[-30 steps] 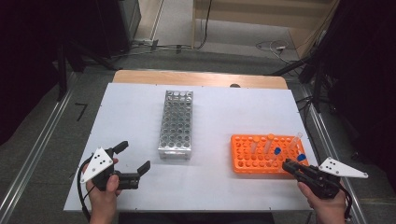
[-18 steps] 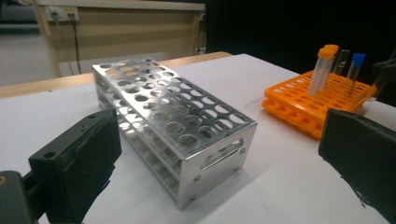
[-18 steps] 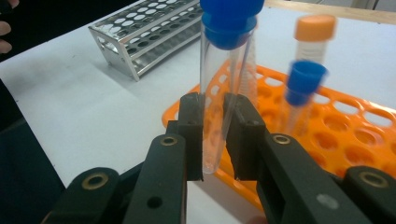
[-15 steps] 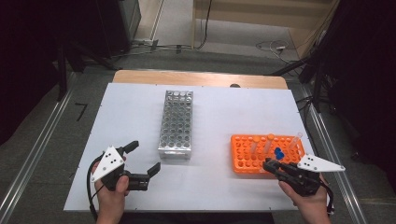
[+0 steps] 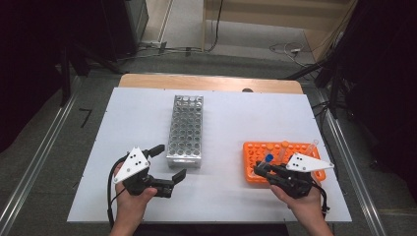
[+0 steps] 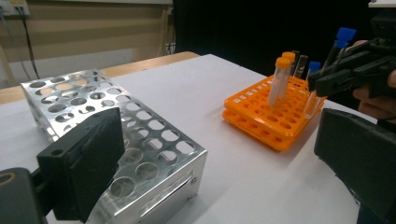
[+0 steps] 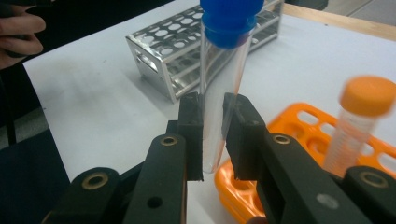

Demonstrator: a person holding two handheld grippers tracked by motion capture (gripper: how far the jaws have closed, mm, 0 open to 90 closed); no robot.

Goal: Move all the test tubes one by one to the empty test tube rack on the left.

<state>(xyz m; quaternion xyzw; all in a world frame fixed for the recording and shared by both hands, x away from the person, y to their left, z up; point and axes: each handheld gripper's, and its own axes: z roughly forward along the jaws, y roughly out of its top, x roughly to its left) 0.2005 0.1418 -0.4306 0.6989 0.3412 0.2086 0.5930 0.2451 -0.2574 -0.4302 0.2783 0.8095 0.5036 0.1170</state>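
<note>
Right gripper (image 7: 212, 135) clamped on a blue-capped tube (image 7: 224, 74) upright between its pads above the orange rack (image 7: 261, 186); left gripper (image 5: 167, 164) wide open, empty.

I work at a white table (image 5: 147, 113) with a wooden edge (image 5: 206, 82) at its far side. Grey floor (image 5: 44, 142) lies around it, with metal rails (image 5: 29, 162) along both sides. Beyond it are cables (image 5: 285, 49), a pale wooden wall (image 5: 275, 12) and dark curtains (image 5: 388, 73).
</note>
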